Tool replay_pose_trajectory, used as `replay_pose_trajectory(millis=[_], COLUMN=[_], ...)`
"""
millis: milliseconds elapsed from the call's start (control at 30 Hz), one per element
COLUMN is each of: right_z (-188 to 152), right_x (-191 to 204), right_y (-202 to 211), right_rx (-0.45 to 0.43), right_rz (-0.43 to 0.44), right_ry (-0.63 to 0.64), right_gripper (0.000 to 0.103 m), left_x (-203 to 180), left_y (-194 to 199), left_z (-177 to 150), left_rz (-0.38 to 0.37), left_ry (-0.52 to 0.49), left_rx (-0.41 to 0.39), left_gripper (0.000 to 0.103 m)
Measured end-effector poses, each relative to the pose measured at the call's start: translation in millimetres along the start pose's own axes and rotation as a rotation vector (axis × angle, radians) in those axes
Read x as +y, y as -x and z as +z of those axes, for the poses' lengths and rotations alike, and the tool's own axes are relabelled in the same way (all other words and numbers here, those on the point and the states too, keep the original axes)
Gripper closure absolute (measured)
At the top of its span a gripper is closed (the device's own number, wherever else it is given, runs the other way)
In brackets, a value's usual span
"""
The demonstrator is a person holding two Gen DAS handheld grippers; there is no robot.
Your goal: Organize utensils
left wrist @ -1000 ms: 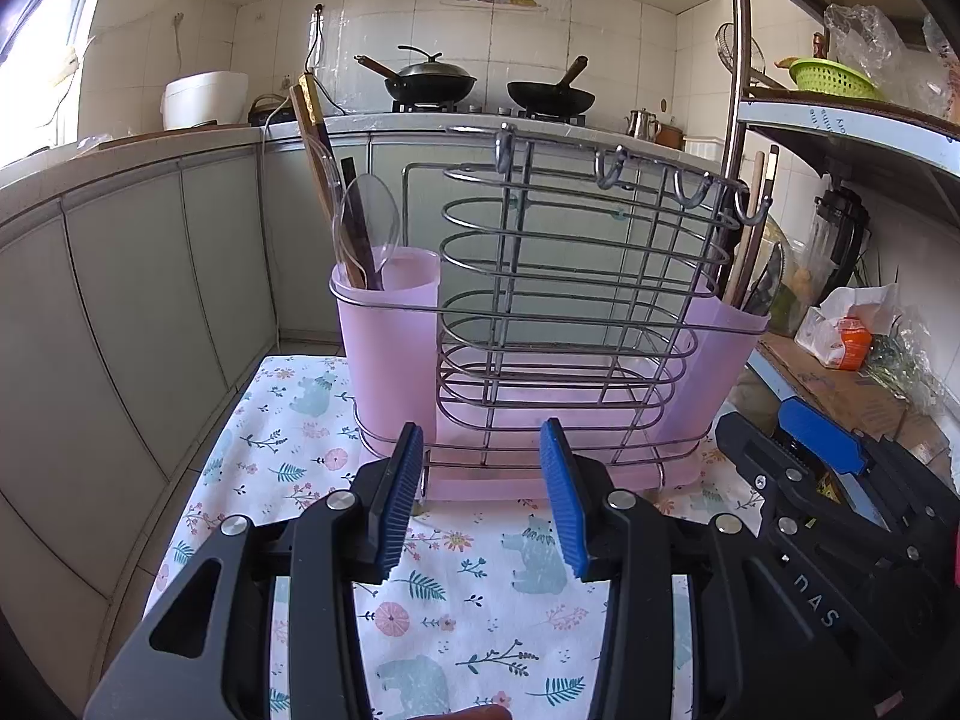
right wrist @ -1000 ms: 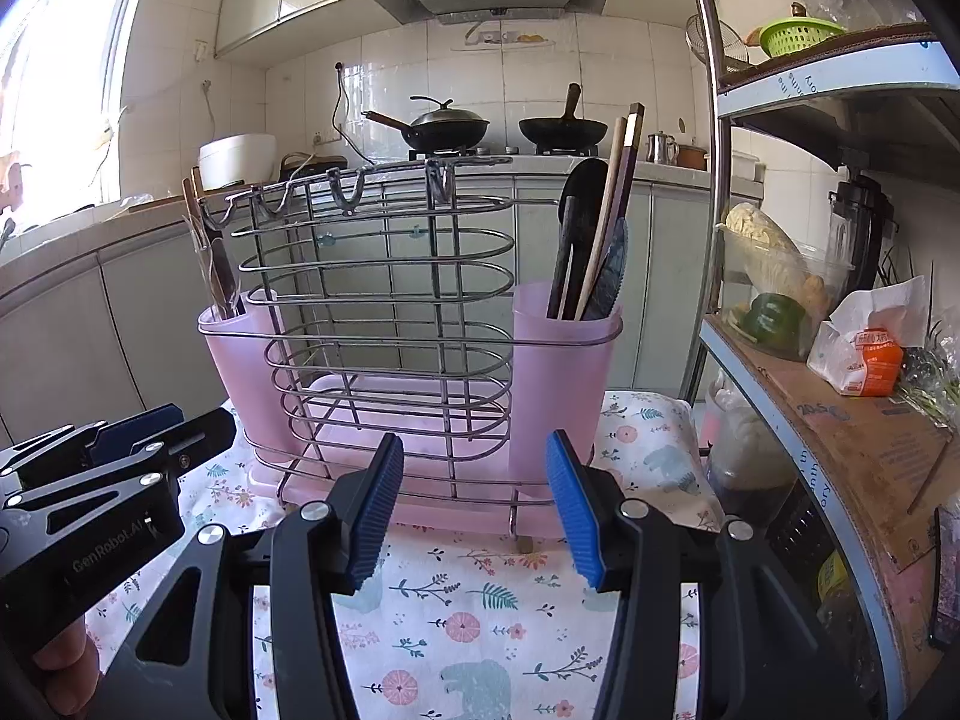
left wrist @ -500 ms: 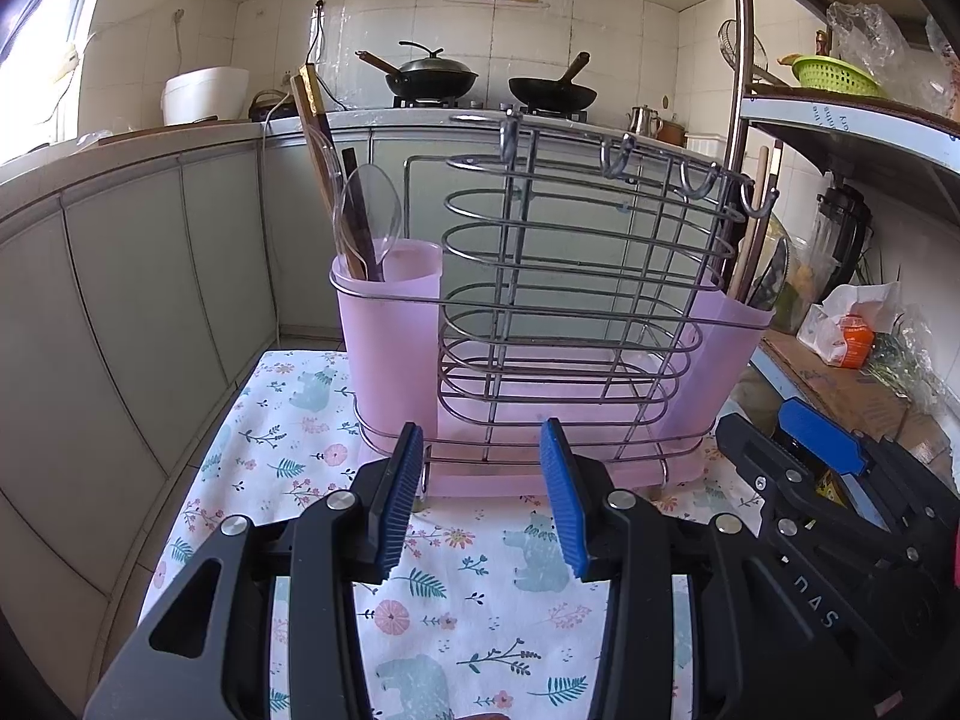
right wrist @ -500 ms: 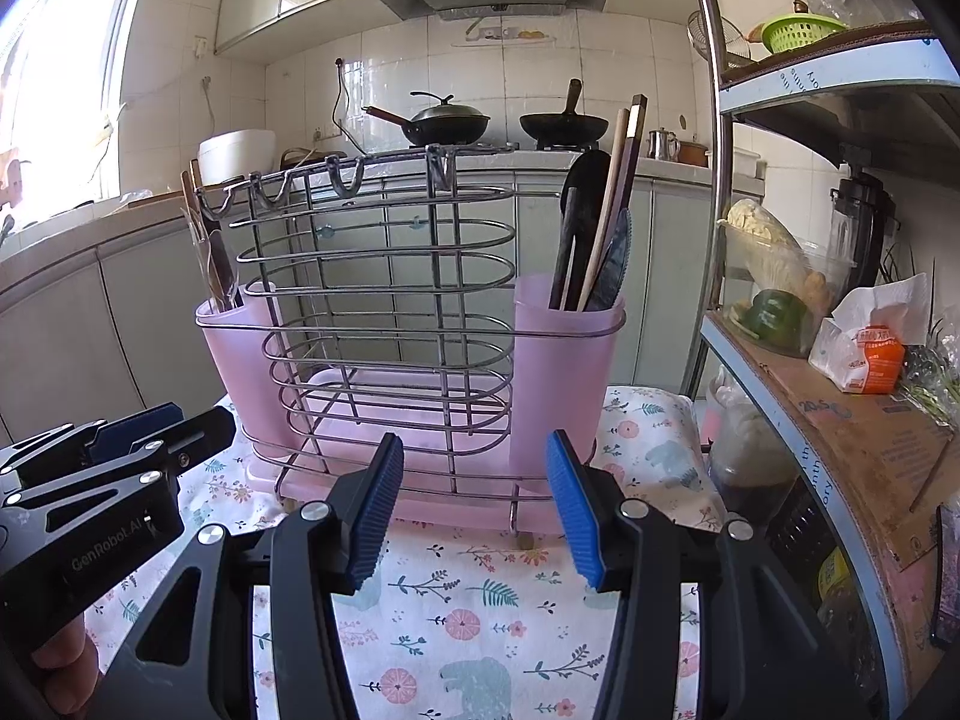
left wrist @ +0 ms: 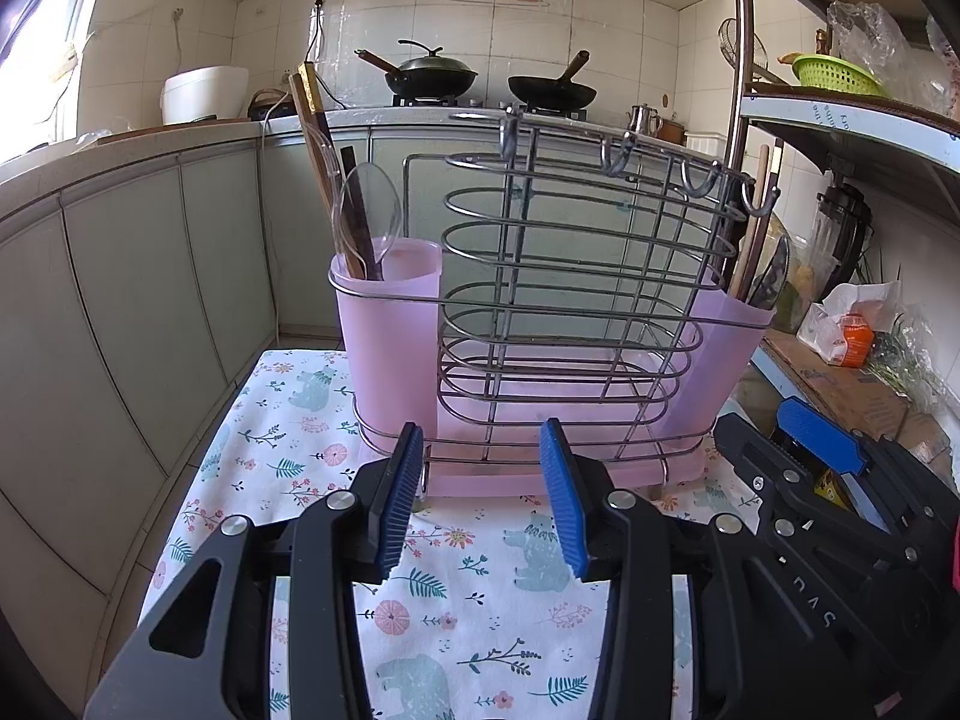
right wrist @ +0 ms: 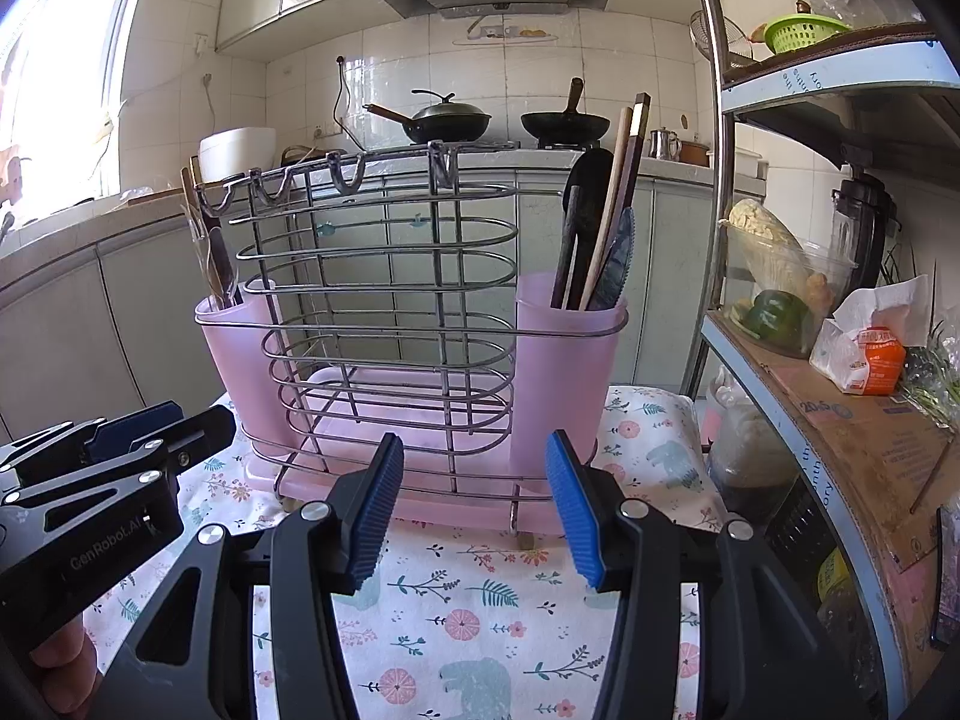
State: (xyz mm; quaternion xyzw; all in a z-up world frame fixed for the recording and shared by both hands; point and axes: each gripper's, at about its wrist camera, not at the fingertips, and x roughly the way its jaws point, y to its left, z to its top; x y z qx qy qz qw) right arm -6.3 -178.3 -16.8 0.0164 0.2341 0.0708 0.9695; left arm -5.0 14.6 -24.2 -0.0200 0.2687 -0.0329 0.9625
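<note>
- A wire rack [left wrist: 576, 300] with pink cups stood on the floral cloth [left wrist: 288, 438].
- Left gripper [left wrist: 480, 480] and right gripper [right wrist: 471, 492] hovered before it, jaws spread, empty.
- Utensils [right wrist: 600, 228] stood upright in both cups.

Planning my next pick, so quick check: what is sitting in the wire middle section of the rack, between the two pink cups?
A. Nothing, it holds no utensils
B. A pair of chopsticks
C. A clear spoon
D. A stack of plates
A: the wire middle section shows only bare loops over the pink tray, while the utensils stand in the left cup and the right cup.
</note>
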Motion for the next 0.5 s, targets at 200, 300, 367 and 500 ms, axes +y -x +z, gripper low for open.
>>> replay_pose_trajectory(millis=[200,300,367,500], right_z=[-0.8,-2.0,-1.6,-2.0], right_x=[-0.1,-0.6,-0.5,-0.7], right_y=[-1.8,-2.5,-2.6,-2.6], right_rx=[0.003,0.004,0.003,0.003], right_rz=[0.001,0.0,0.0,0.001], right_ry=[0.003,0.004,0.003,0.004], right_gripper=[0.054,0.054,0.054,0.054], left_x=[0.0,0.3,1.1,1.7], left_y=[-1.5,-3.0,-3.7,-3.3], left_z=[0.7,0.6,0.7,1.4], left_rz=[0.001,0.003,0.005,0.005], left_ry=[-0.002,-0.002,-0.001,0.004], left_rx=[0.0,0.008,0.01,0.008], left_gripper=[0.062,0.062,0.062,0.062])
